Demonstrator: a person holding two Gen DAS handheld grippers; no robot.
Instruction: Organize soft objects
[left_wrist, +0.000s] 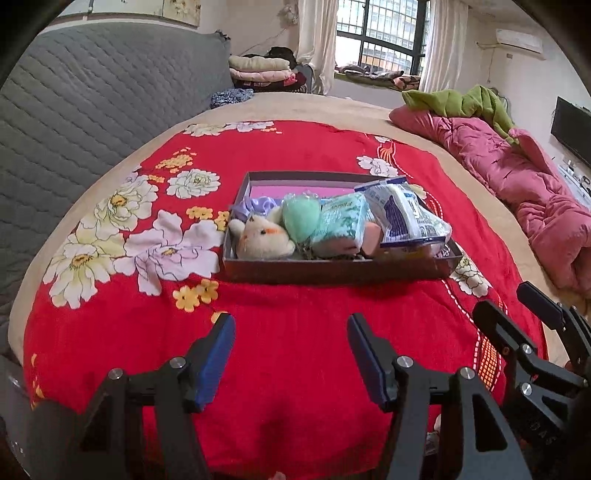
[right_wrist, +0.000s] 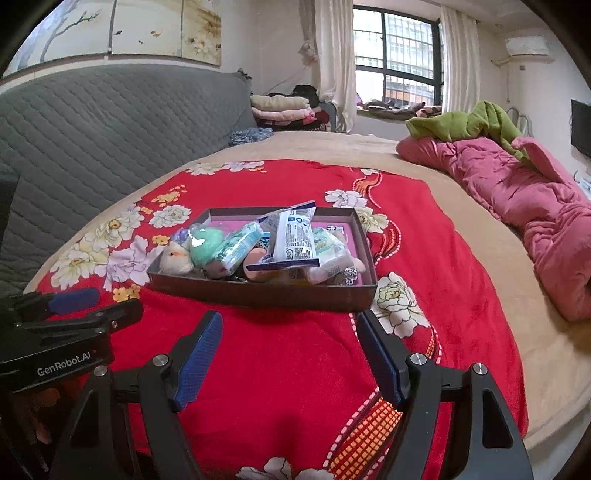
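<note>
My left tongs (left_wrist: 291, 354) are spread wide with nothing between the blue pads, hanging over the red floral blanket (left_wrist: 295, 369) on the bed. My right tongs (right_wrist: 290, 354) are spread the same way and just as empty. From the right wrist view the left tool sits at nine o'clock, close beside mine.

The soft things already lie in the shallow brown box (left_wrist: 332, 271), which sits at twelve o'clock from both pairs of tongs, well apart from them. Inside it, the cream plush toy (left_wrist: 262, 238) is at the nine o'clock end, the mint green puff (left_wrist: 301, 219) next to it, then a green-printed tissue pack (left_wrist: 341, 225), and a white and blue plastic packet (left_wrist: 400, 214) leaning on top toward three o'clock.

My worry is that packet: it rides high on the pile and pokes above the rim, so a nudge to the box or a careless reach could tip it out onto the blanket. The bed is soft, so pressing down near the box may tilt it and shift the heap. With the two tools so close, I also judge they could knock together if both go in at once.

Readable writing: "GenRobot.AI" on the left tool's body (right_wrist: 62, 367). The packet carries blue print, too small for me to read, as is the tissue pack's.
</note>
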